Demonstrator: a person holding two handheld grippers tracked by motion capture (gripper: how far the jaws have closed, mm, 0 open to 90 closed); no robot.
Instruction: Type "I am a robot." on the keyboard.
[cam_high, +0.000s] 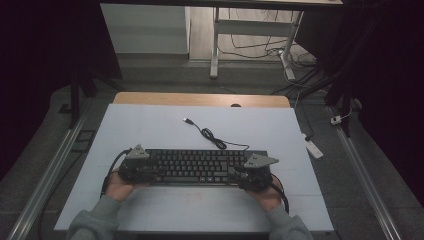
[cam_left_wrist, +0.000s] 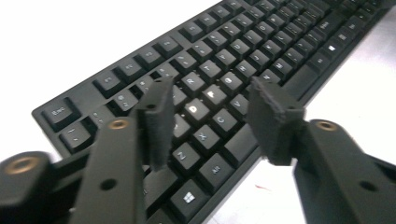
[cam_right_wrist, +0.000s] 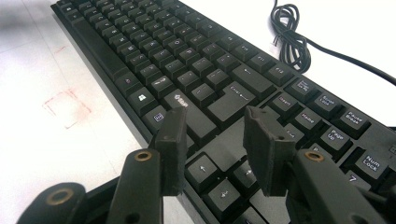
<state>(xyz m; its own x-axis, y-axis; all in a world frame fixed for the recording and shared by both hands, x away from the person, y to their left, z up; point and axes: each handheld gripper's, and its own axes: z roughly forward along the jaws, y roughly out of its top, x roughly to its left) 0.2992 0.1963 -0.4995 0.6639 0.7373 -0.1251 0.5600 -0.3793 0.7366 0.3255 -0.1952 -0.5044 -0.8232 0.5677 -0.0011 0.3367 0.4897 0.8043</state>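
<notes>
We see one keyboard (cam_high: 197, 166), a long flat slab of matte black plastic with rows of square, slightly dished keycaps and pale legends, lying across the near middle of a table (cam_high: 150, 125) covered in a smooth, pale sheet. One thin black cable (cam_high: 212, 137) runs from its far edge, bunches into a small coil and ends in a metal plug (cam_high: 188, 120) lying on the sheet.

We count two grippers, one at each end of the keyboard. The left gripper (cam_left_wrist: 212, 121) hangs over the letter keys at the left end; its two rough-edged, foam-like black pads (cam_left_wrist: 161, 119) stand apart with nothing between them, pressing on nothing. The right gripper (cam_right_wrist: 215, 140) hovers over the arrow keys at the right end, its two pads (cam_right_wrist: 264, 149) likewise apart and empty. Each carries brass-coloured rivets on hard black arms and, in the high view, one grey three-cornered plate.

A faint red square outline (cam_right_wrist: 67, 108) marks the sheet just beside the near edge.
</notes>
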